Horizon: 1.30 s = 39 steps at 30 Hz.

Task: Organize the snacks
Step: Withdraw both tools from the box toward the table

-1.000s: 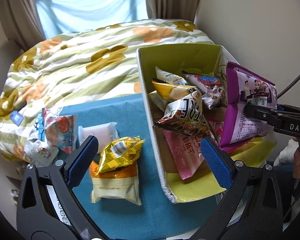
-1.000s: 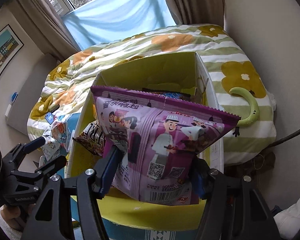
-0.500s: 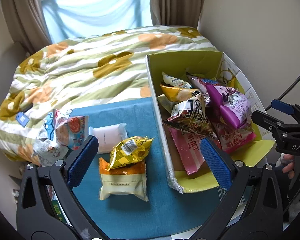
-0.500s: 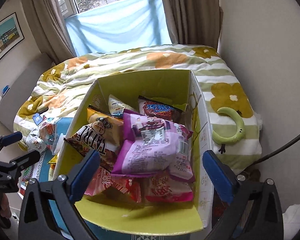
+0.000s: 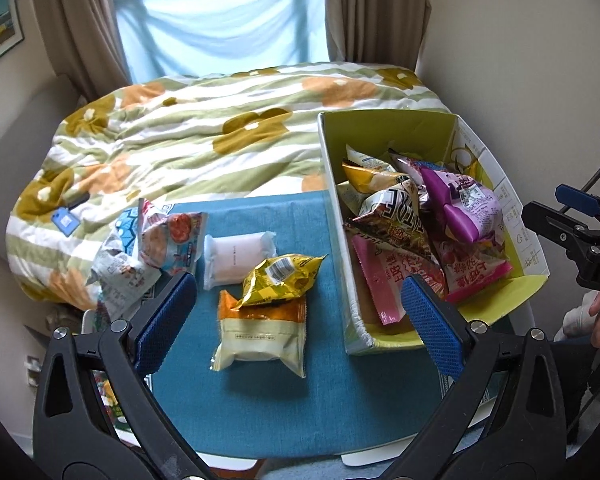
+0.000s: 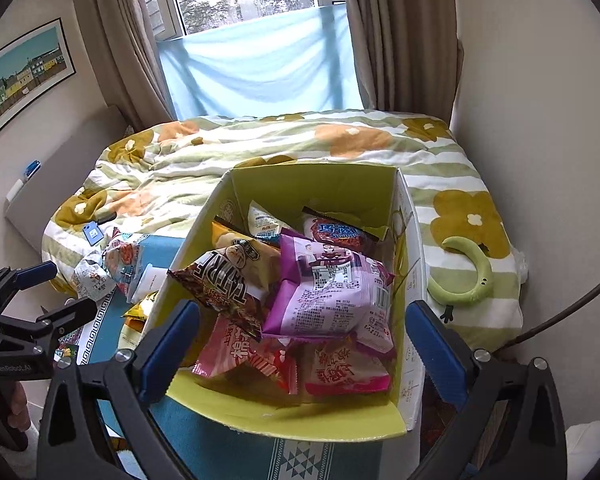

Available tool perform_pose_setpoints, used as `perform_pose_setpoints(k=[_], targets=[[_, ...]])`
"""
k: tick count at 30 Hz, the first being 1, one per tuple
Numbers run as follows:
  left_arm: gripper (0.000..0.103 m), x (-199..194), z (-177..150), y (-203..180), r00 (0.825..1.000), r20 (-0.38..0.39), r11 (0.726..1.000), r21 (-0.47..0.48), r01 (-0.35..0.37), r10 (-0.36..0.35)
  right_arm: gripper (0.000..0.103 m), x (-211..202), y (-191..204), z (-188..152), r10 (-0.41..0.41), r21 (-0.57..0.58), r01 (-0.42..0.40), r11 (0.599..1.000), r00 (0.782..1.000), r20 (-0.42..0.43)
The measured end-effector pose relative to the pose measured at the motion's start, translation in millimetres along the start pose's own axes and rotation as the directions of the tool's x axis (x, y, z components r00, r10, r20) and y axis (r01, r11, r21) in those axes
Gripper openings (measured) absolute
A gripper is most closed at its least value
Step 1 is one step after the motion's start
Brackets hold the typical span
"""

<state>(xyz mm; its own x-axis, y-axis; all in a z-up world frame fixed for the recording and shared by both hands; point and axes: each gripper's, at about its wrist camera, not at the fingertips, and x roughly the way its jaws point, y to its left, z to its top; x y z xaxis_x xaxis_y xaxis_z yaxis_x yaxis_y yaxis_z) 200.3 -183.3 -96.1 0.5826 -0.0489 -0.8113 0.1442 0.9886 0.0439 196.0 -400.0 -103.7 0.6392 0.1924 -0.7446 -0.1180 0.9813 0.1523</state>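
Note:
A yellow-green cardboard box on the right holds several snack bags, with the purple bag lying on top. On the teal cloth lie a yellow bag, an orange-and-cream bag, a white packet and a blue-and-red bag. My left gripper is open and empty above the cloth, near the loose bags. My right gripper is open and empty above the box's near end.
A bed with a flowered striped quilt lies beyond the table. A green curved toy rests on the quilt right of the box. A wall stands on the right. More wrappers hang at the cloth's left edge.
My right gripper opened and let the purple bag drop into the box, then drew back and up. My left gripper also rose and pulled back a little.

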Motion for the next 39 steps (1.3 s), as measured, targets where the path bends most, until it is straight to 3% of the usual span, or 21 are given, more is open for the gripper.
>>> perform_pose_setpoints(k=[8,14,20,27,33,37,39], targets=[[0.101,-26,-25,48,0.997,0.006,0.995,-0.068,-0.072,0.072,0.102,-8,22,0,0.058,-0.022,-0.058,0.998,0.998,0.029],[0.101,-58,-40,118,0.992,0.046,0.984,-0.135,-0.113,0.121,0.102,-22,64,4,0.090,-0.052,-0.087,0.995,0.995,0.051],[0.101,-67,-63,182,0.989,0.026,0.978,-0.151,-0.143,0.149,0.102,-27,116,0,0.095,-0.057,-0.091,0.994,0.993,0.070],[0.101,-56,-114,244,0.991,-0.070,0.976,-0.177,-0.127,0.116,0.102,-8,174,-20,0.095,0.018,-0.095,0.995,0.995,0.010],[0.100,-15,-158,270,0.986,-0.164,0.979,-0.194,-0.059,0.027,0.102,19,220,-47,0.057,0.074,-0.054,0.996,0.998,-0.041],[0.085,21,-181,274,0.972,-0.233,0.978,-0.205,-0.030,-0.019,0.102,37,242,-67,0.011,0.091,-0.005,0.996,0.998,-0.065],[0.082,36,-190,277,0.967,-0.255,0.974,-0.223,-0.032,-0.027,0.102,47,248,-76,-0.004,0.097,0.011,0.995,0.997,-0.075]])
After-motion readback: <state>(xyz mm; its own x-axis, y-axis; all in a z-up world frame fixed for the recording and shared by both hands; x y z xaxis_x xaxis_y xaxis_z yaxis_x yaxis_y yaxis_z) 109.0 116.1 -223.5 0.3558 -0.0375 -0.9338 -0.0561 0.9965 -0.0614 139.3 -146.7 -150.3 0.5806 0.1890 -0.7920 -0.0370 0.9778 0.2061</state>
